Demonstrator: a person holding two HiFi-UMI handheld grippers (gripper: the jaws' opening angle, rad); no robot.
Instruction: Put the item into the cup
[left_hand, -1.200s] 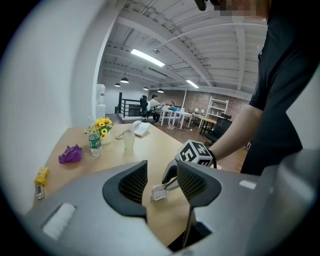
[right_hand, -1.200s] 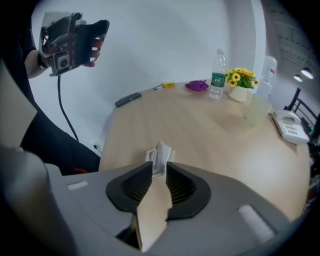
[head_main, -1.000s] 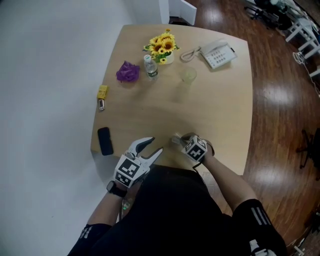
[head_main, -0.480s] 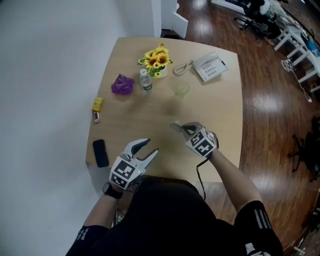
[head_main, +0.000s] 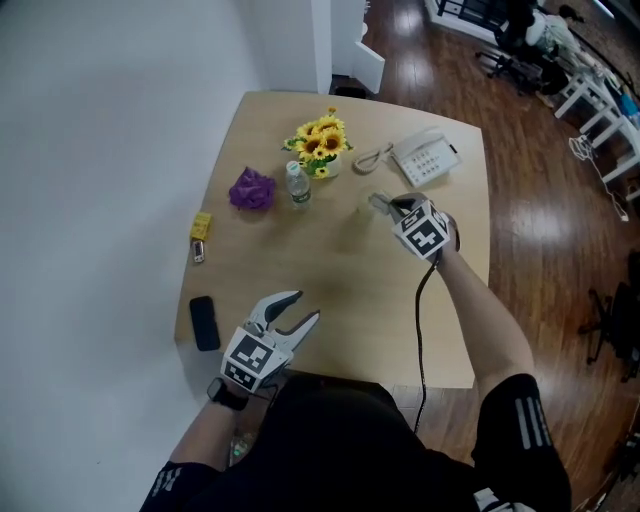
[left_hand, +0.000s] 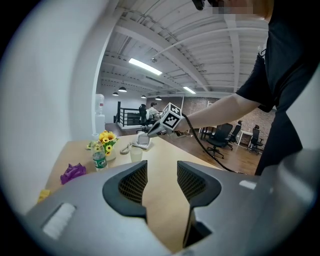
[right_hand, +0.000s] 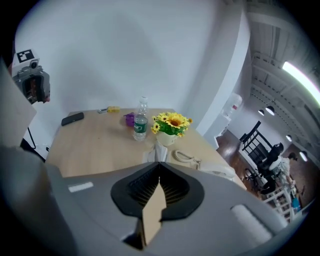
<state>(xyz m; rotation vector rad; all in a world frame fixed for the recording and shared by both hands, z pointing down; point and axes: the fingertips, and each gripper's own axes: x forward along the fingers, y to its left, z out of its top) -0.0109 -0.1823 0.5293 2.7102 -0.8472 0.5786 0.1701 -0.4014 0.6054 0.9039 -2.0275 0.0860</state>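
Note:
A small translucent cup (left_hand: 135, 154) stands mid-table in front of the sunflower pot. My right gripper (head_main: 378, 202) hovers just above it, so in the head view the cup is mostly hidden under the gripper's tips. In the right gripper view the right gripper (right_hand: 160, 162) is shut, and a small pale item (right_hand: 156, 154) sticks out past its tips. I cannot tell what the item is. My left gripper (head_main: 305, 308) stays low near the table's front edge. In its own view the left gripper (left_hand: 162, 172) stands open with nothing between the jaws.
At the table's far end stand potted sunflowers (head_main: 322, 143) and a water bottle (head_main: 296, 185), with a crumpled purple thing (head_main: 250, 188) and a white desk telephone (head_main: 425, 158) alongside. A yellow object (head_main: 201, 224) and a black phone (head_main: 204, 322) lie by the left edge. Wooden floor and office chairs lie beyond.
My right gripper has travelled from the table's near edge out to the middle, over the cup, staying shut. The left gripper has barely moved.

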